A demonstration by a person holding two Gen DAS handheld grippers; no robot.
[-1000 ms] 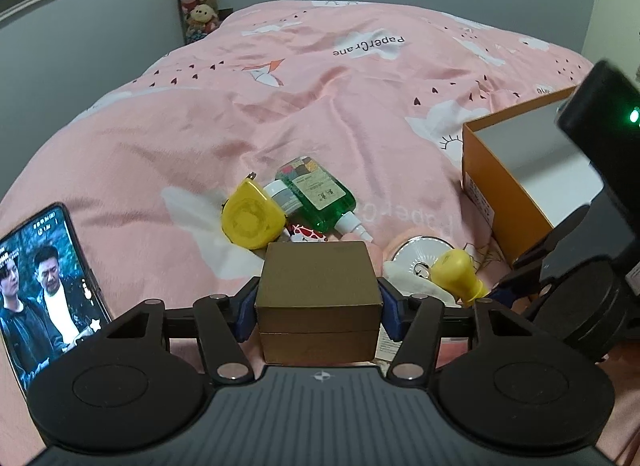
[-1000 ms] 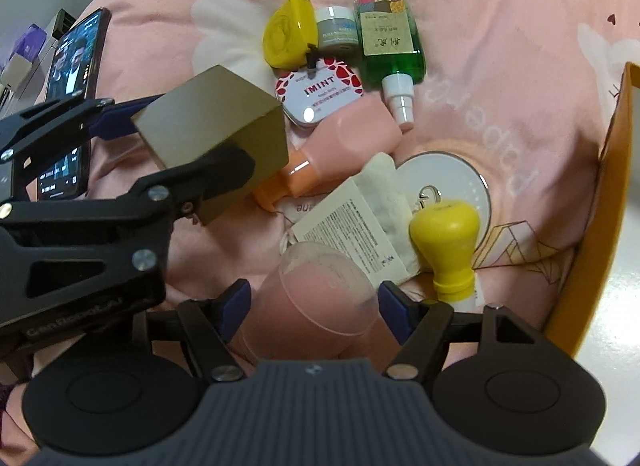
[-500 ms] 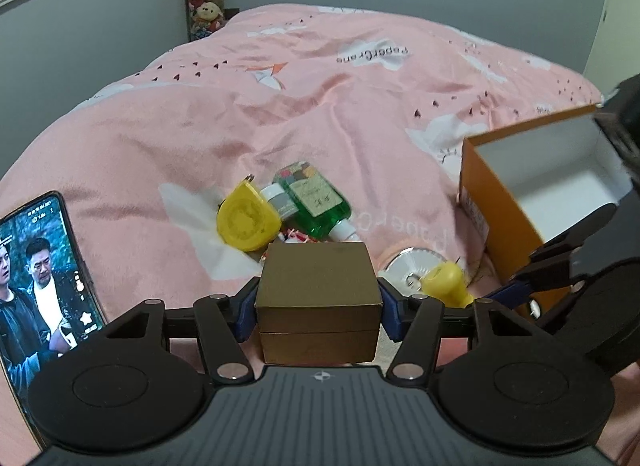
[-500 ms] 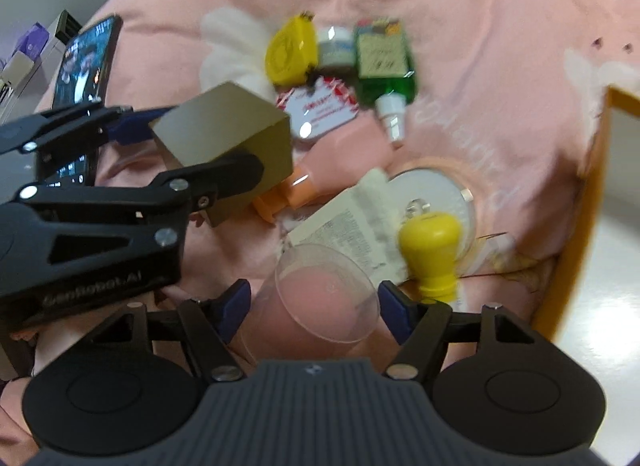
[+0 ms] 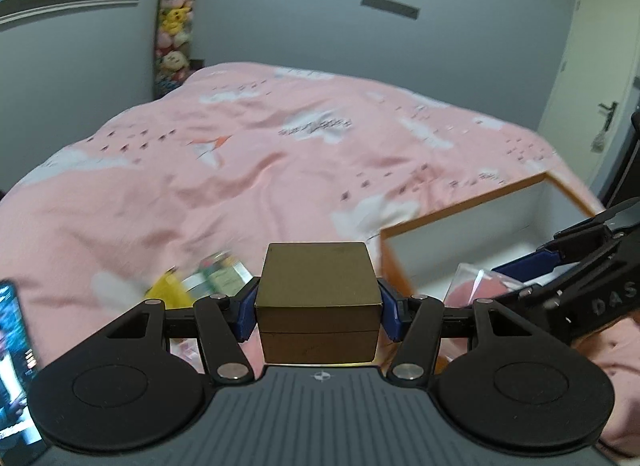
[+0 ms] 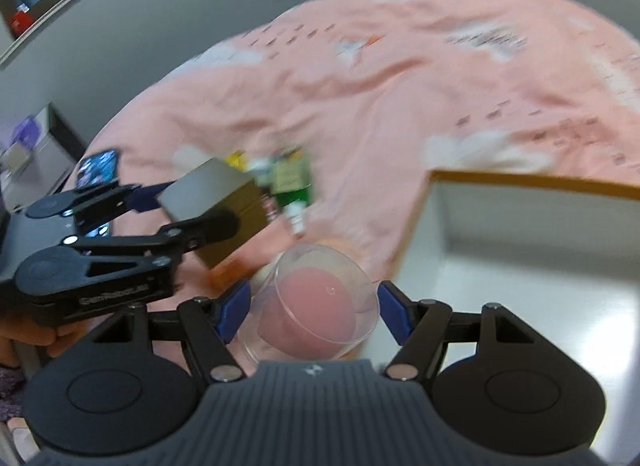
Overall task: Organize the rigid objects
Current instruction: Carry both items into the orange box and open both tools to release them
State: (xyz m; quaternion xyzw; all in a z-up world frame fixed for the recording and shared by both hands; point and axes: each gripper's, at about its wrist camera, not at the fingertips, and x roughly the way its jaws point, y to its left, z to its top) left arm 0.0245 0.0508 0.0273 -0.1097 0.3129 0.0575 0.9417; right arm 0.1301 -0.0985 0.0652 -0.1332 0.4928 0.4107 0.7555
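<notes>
Both claws higher, brown box (image 5: 318, 290) level

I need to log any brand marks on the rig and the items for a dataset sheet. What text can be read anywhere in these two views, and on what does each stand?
"GenRobot.AI": on the left gripper body, right wrist view.
"DAS": cut-off letters on the right gripper body, left wrist view.
Green bottle label: too blurred to read.
Print on the pink bedspread: blurred, unreadable.
Phone screen: text too small.
Brown box: no text.
</notes>
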